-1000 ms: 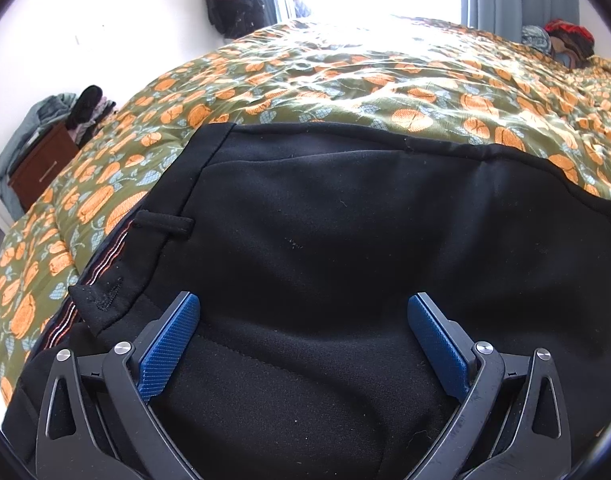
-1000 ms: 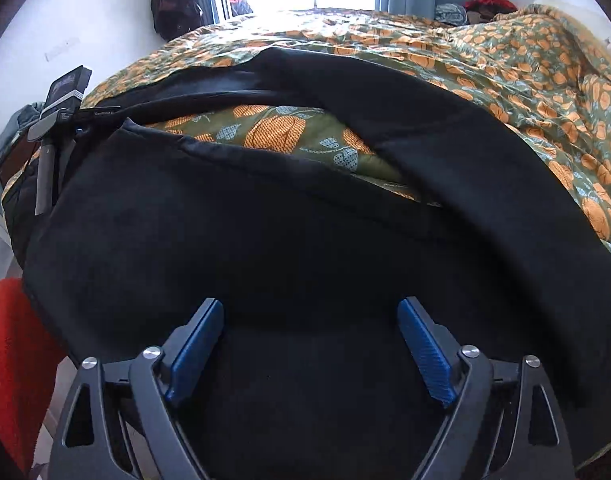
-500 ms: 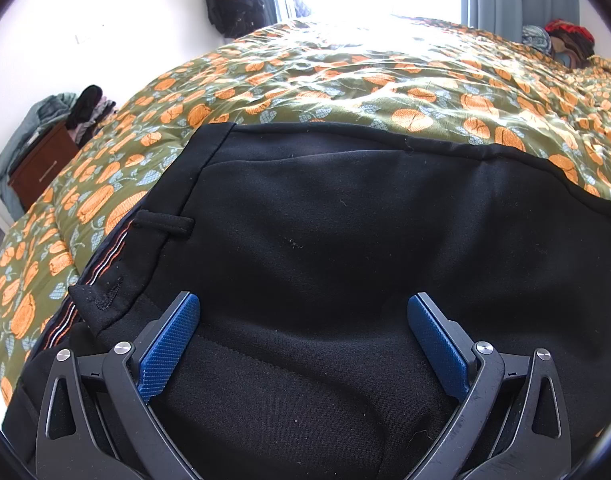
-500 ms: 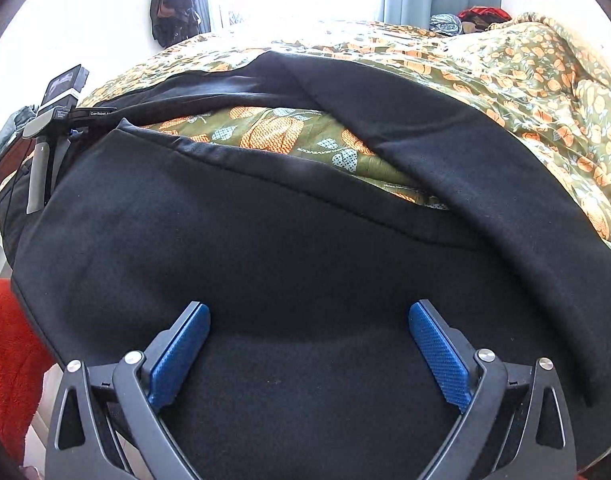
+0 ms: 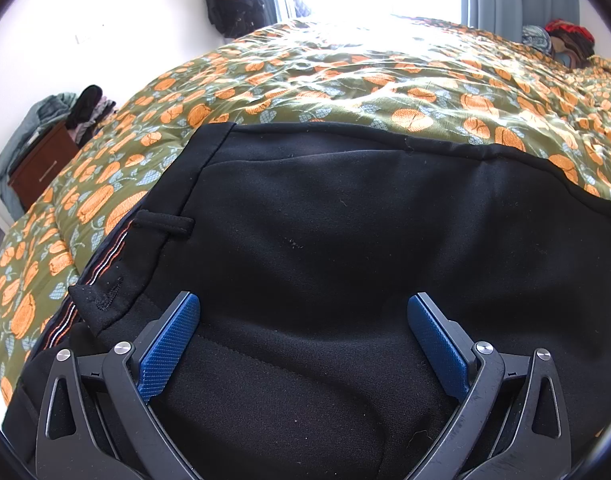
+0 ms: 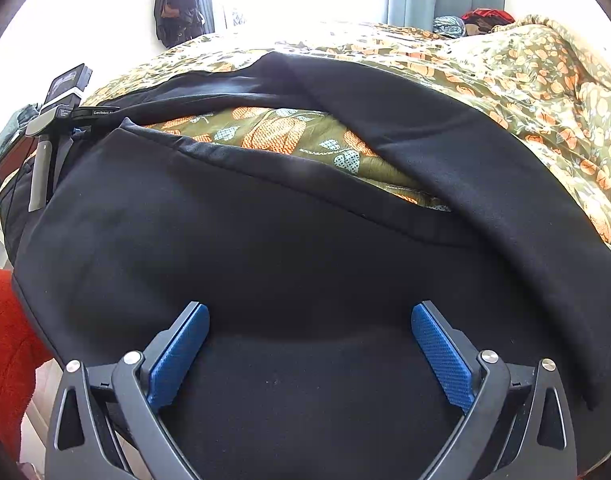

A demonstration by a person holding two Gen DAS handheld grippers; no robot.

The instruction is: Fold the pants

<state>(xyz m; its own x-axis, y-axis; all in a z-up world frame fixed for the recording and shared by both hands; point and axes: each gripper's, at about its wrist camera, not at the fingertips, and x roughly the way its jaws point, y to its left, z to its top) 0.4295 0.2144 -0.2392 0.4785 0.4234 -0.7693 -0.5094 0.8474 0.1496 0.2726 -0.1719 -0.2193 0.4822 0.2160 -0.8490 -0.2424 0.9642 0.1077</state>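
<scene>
Black pants (image 5: 325, 240) lie on a bed with an orange-and-green patterned quilt (image 5: 345, 84). In the left wrist view the waistband with a belt loop (image 5: 163, 224) is at the left. My left gripper (image 5: 303, 312) is open, its blue fingers just above the waist fabric. In the right wrist view the pants (image 6: 245, 264) spread in two legs, with quilt (image 6: 289, 136) showing between them. My right gripper (image 6: 307, 320) is open over the near leg. The left gripper's body (image 6: 51, 128) shows at the far left.
A wooden nightstand (image 5: 41, 160) piled with clothes stands left of the bed. A dark bag (image 6: 177, 4) hangs on the far wall by the bright window. Clothes (image 5: 557, 38) lie at the far right. A red fabric (image 6: 7, 352) sits at the lower left.
My right gripper has risen and drawn back a little, so more of the near leg shows and the fabric lies flatter. The left gripper has not moved.
</scene>
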